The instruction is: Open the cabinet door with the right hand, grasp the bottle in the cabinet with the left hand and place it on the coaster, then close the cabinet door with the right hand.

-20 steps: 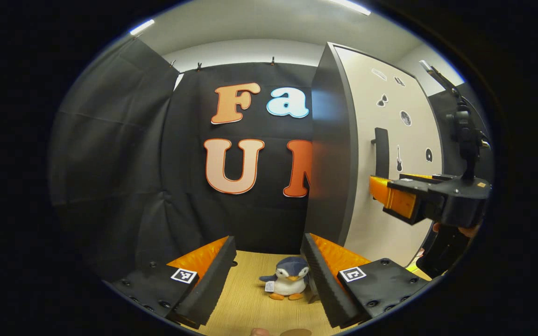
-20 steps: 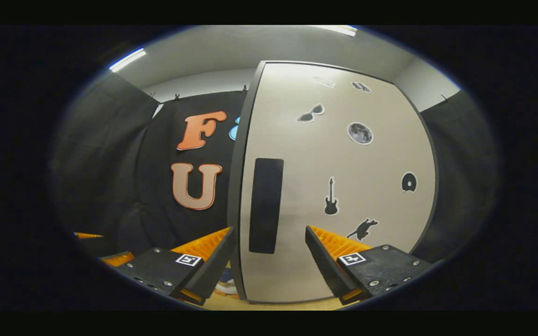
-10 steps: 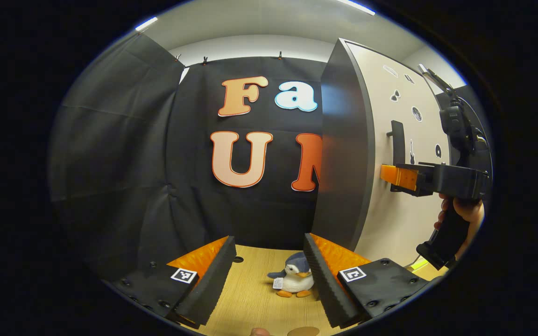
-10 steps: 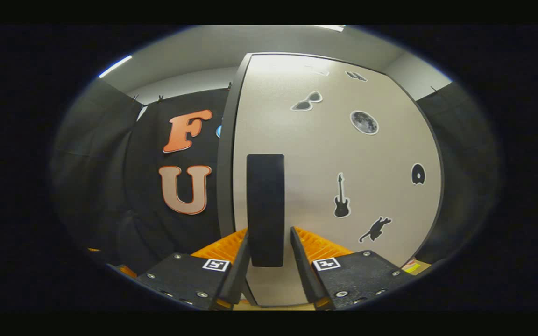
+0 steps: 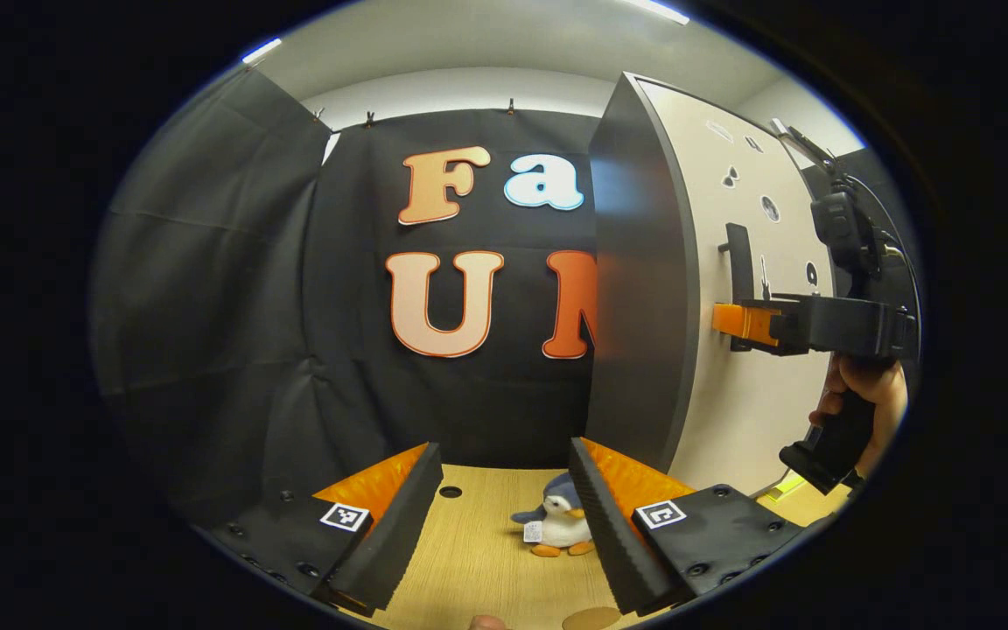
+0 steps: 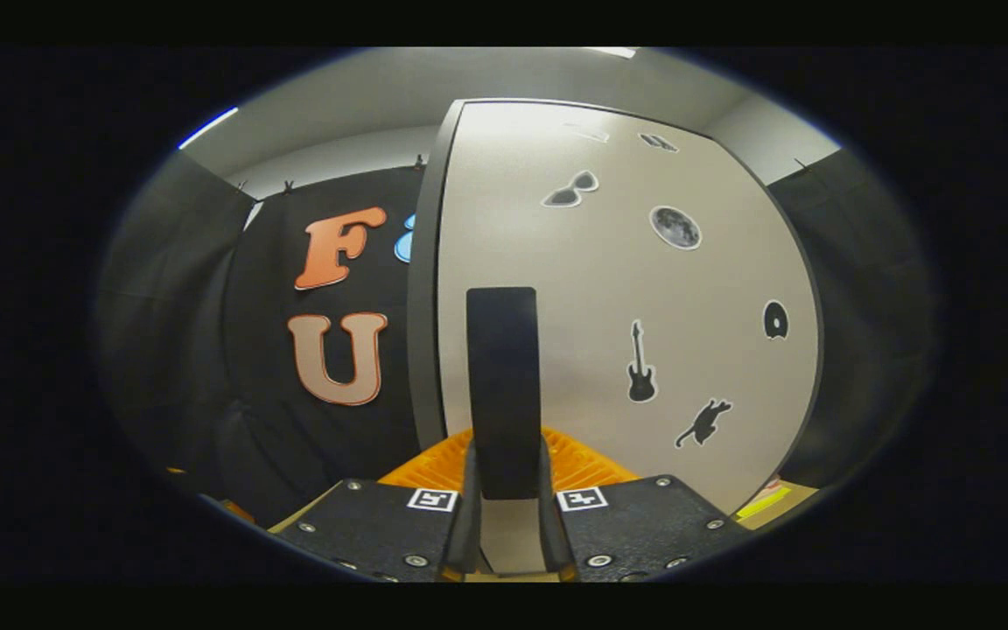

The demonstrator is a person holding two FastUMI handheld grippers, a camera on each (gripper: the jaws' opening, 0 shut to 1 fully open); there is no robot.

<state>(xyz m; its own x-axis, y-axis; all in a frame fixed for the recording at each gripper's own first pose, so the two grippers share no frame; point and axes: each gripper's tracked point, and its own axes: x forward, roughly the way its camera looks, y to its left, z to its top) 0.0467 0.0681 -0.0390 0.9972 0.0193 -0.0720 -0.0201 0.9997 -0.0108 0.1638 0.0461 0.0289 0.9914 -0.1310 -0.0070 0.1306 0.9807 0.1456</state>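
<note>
Cabinet door (image 6: 609, 289), pale beige with a dark edge and small black stickers of sunglasses, a moon, a guitar and a cat, stands upright on the wooden table (image 5: 478, 560). Its tall black handle (image 6: 502, 385) sits clamped between the right gripper (image 6: 504, 490) fingers. The left gripper (image 5: 504, 516) hangs spread apart above a toy penguin (image 5: 561, 529).

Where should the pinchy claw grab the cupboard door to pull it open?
By the handle, the dark upright bar standing out from the pale cabinet door near its free edge. Come straight at the front, one finger each side of the bar. The right gripper already sits that way, both fingers pressed on the bar's lower part, so pulling back should swing the door.
</note>
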